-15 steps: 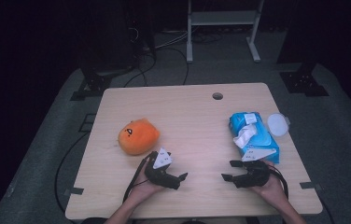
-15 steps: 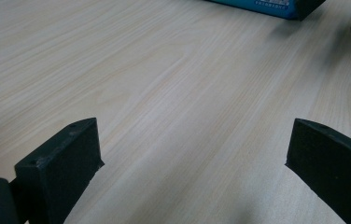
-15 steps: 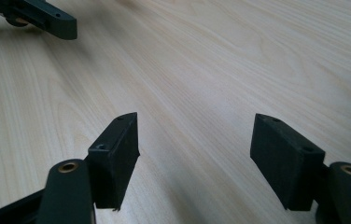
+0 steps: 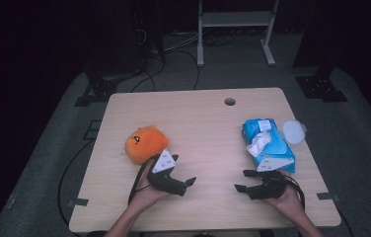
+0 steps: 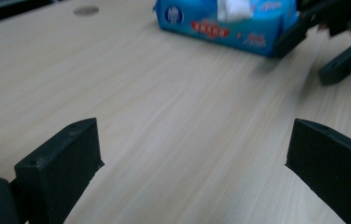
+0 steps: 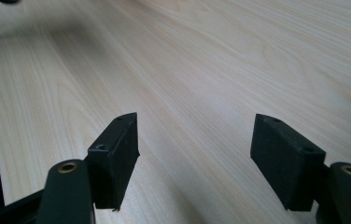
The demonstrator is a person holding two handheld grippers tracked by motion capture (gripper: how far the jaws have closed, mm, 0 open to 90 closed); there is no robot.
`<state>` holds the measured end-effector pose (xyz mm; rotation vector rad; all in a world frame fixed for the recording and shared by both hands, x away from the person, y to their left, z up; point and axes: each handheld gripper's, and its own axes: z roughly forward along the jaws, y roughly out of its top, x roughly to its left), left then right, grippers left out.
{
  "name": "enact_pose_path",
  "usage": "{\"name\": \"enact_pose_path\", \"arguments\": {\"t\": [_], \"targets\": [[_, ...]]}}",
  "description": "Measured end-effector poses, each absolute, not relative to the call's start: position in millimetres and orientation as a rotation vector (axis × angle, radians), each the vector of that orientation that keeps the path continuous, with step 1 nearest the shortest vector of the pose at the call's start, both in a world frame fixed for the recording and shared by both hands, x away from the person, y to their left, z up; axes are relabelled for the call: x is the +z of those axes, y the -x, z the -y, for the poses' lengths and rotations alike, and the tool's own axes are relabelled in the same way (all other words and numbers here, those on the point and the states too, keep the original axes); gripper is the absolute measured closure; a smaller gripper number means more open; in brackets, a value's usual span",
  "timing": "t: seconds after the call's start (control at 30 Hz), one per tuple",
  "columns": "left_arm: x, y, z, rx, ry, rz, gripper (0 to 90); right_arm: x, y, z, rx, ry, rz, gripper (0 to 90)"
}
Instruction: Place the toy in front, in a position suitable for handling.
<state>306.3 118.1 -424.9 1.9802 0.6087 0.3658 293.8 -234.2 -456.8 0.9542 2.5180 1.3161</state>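
Pale wood table (image 4: 198, 123) carried an orange plush toy (image 4: 145, 143) at near left, just beside the left gripper (image 4: 186, 185), and a blue wipes pack (image 4: 267, 143), white wipe poking out, just beyond the right gripper (image 4: 245, 182). Both grippers' jaws stood wide apart, empty. Either grasp probably needed centred jaws before closing.

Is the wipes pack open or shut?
Open: a white wipe sticks up out of the blue wipes pack, and its clear lid lies beside it.

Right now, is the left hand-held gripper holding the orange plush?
No, the left hand-held gripper is open over bare table, with the orange plush toy lying behind it.
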Motion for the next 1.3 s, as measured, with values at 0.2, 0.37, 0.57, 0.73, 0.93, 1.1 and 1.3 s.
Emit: {"name": "enact_pose_path", "arguments": {"t": [0.2, 0.37, 0.57, 0.73, 0.93, 1.1, 1.3], "targets": [[-392, -313, -144, 0.405, -1.917, -0.604, 2.6, -458, -296, 236, 1.315, -0.972, -2.517, 31.1], [-371, -321, -167, 0.503, -1.879, -0.615, 2.6, -457, -295, 235, 1.311, -0.964, -2.52, 31.1], [-366, -341, -200, 0.6, -1.877, -0.673, 2.6, -458, -294, 235, 1.307, -0.958, -2.525, 31.2], [-377, -355, -225, 0.622, -1.886, -0.768, 4.3, -458, -294, 233, 1.306, -0.952, -2.53, 31.3], [-400, -368, -240, 0.64, -1.917, -0.873, 4.4, -458, -294, 230, 1.292, -0.94, -2.542, 31.5], [-412, -376, -241, 0.672, -1.942, -0.954, 4.3, -459, -293, 227, 1.284, -0.928, -2.557, 31.4], [-425, -382, -230, 0.582, -2.006, -0.962, 3.3, -459, -292, 225, 1.282, -0.913, -2.564, 31.9]]}}
